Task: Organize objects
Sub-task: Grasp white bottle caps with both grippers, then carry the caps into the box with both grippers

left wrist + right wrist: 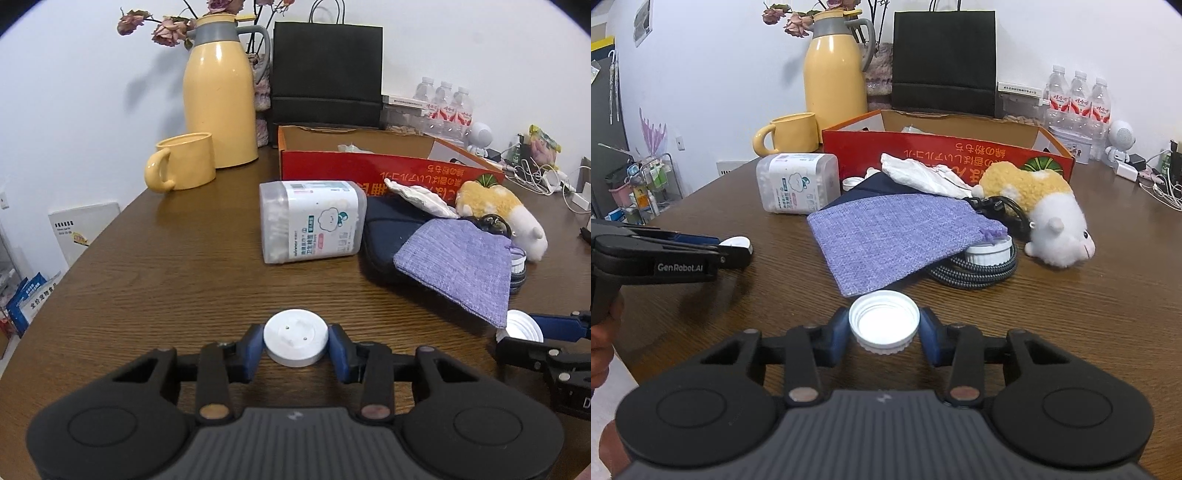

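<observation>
The left gripper grips a white puck, and the right gripper grips a white lid.

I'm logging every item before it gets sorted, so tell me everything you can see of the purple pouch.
The purple pouch is a flat, roughly square bag of coarse woven lilac fabric, apparently empty or nearly so. Its frayed, gathered mouth points toward the plush toy. It lies tilted, propped on a dark blue case and a white jar ringed by a braided cable, with its near corner reaching down toward the wooden table. Neither gripper touches it.
</observation>
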### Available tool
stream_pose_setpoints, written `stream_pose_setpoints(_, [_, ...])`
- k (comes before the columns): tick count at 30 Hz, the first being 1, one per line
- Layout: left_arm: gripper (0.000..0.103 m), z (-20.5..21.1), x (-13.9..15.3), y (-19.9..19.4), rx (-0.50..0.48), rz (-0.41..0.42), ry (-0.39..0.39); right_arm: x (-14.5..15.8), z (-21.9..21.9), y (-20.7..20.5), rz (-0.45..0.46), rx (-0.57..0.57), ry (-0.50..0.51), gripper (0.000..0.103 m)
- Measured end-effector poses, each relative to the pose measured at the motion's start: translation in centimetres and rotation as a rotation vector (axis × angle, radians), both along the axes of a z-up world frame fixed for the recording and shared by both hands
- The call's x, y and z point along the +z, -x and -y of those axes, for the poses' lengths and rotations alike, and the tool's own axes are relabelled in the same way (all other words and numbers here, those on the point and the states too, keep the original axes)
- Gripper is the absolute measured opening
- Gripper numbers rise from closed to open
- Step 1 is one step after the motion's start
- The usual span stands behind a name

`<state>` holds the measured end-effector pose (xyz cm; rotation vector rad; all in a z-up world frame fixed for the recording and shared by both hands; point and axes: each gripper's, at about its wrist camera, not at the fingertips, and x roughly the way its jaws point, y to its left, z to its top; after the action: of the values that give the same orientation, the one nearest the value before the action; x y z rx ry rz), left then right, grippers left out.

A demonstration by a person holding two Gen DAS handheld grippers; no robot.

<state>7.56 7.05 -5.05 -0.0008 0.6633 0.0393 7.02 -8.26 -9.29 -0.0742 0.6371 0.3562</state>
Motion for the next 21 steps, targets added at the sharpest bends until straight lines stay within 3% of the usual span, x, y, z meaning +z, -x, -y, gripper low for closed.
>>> stream_pose_setpoints(8, [0.037, 0.2, 0.6, 0.2, -0.002, 0.017, 0.016, 0.7, 0.5, 0.4, 0.025, -0.004, -0.016, 0.041])
stream_pose_setpoints(21, [0.037, 2.6, 3.9, -0.8, -0.031, 0.104, 0.051, 3.2, 2.6, 0.1, 0.121, -0.041, -0.035, 0.041])
